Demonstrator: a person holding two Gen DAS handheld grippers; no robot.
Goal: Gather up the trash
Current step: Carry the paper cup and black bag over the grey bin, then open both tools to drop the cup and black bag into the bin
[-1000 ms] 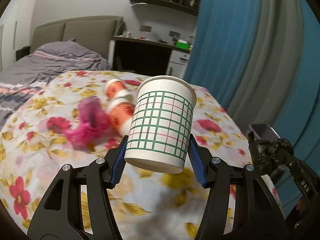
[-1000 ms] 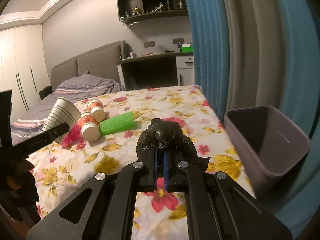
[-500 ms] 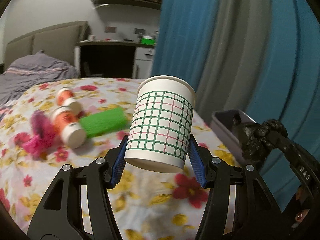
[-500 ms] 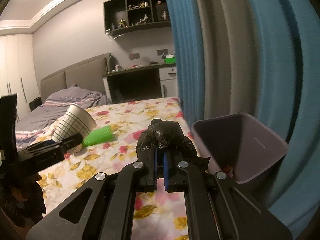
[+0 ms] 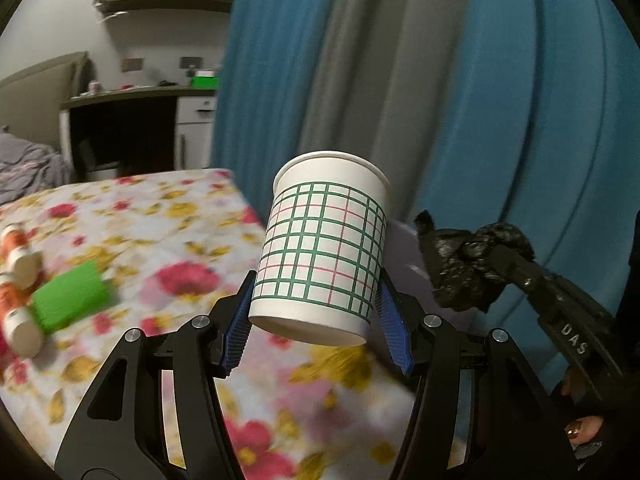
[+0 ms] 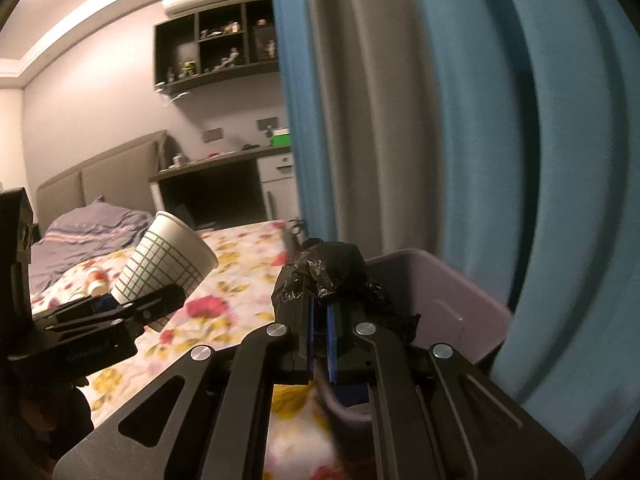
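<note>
Floral bed (image 5: 168, 240) below; left gripper (image 5: 316, 332) fingers pinch a checked paper cup (image 5: 324, 248), right gripper (image 6: 320, 320) fingers pinch a black bag (image 6: 328, 272) above a purple bin (image 6: 460, 312).

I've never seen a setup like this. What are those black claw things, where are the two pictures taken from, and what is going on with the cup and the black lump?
No robot here: a person holds a two-finger gripper in each hand, each with a camera looking along its fingers, so each picture is one tool's own view.

The left gripper is clamped on a checked paper cup. The right gripper pinches a crumpled black bag, held at a purple bin beside the blue curtain.

On the flowered bedspread lie a green roll and small orange-and-white bottles, blurred.
</note>
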